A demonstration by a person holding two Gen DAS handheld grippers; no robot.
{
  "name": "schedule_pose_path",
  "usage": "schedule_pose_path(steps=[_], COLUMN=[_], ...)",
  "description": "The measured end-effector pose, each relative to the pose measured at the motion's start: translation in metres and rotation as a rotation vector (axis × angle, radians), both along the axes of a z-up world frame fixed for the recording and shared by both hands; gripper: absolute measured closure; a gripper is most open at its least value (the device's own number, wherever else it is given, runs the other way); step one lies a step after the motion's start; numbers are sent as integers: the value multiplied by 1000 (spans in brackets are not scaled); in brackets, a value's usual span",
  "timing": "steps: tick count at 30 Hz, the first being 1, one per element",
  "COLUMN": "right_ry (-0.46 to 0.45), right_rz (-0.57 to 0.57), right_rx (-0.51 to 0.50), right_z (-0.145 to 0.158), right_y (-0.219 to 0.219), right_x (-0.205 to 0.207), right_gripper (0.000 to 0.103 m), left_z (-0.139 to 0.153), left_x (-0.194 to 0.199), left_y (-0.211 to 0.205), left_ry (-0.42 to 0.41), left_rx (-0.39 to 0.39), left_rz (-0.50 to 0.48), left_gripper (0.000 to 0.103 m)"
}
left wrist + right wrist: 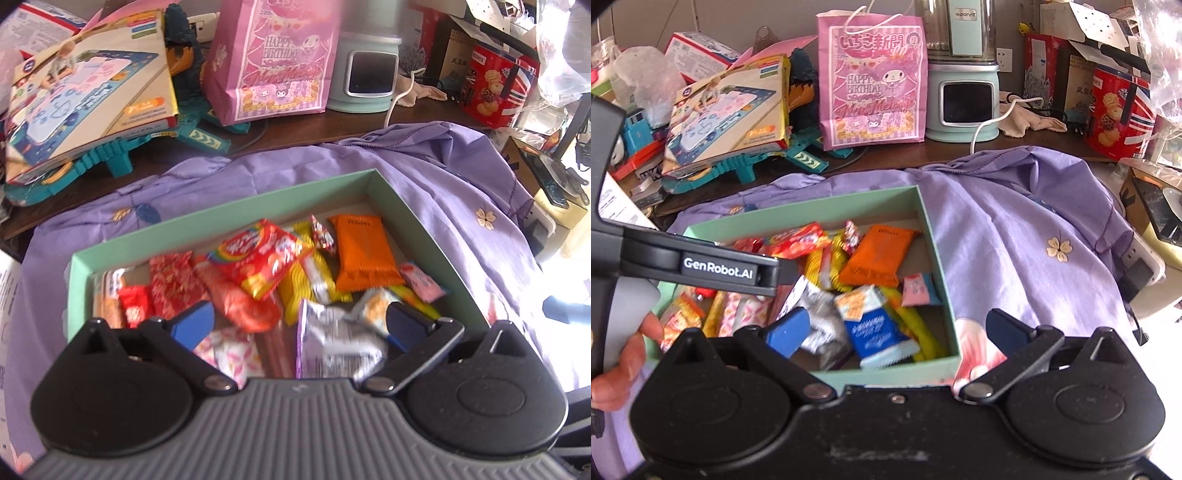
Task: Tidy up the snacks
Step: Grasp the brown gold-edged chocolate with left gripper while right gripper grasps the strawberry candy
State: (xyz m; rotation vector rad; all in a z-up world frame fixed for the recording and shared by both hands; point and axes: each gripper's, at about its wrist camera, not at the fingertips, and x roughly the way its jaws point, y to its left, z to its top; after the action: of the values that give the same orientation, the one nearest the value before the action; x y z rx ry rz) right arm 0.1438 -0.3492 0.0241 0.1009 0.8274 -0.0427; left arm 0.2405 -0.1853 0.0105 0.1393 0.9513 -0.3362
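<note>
We see the green box (229, 195) on the purple cloth (443, 192) of the table, its long axis slanting from near-left to far-right; the snacks (266, 254) lie inside it, the orange packet (365, 251) pointing toward its far end; the left gripper (297, 325) and the right gripper (899, 328) stand above its near edge, jaws spread wide, nothing between them.

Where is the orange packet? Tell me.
In both views the orange packet lies inside the green box, in its far right corner, with a small red-and-white candy just left of it and yellow wrappers beside it.
</note>
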Motion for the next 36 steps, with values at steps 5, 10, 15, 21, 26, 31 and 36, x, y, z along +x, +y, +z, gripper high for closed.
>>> schedule_pose_path(steps=[5, 10, 15, 21, 26, 31, 36], right_ry=[10, 32, 92, 173, 218, 257, 261], right_rz=[9, 13, 21, 43, 69, 68, 75], right_rx=[-3, 1, 30, 71, 82, 120, 123], right_z=[1, -6, -23, -49, -64, -76, -78], right_y=[14, 29, 37, 55, 74, 78, 77], right_x=[-27, -59, -85, -112, -131, -144, -153], right_gripper=[0, 0, 0, 0, 5, 24, 36], left_z=[3, -3, -17, -42, -58, -69, -76], left_x=[-31, -63, -92, -113, -126, -131, -133], left_y=[13, 26, 42, 63, 73, 79, 79], left_ry=[-4, 12, 27, 78, 104, 124, 141], left_rx=[-5, -7, 2, -1, 12, 15, 16], left_rz=[-4, -7, -12, 31, 42, 59, 67], left_gripper=[0, 0, 0, 0, 0, 0, 0])
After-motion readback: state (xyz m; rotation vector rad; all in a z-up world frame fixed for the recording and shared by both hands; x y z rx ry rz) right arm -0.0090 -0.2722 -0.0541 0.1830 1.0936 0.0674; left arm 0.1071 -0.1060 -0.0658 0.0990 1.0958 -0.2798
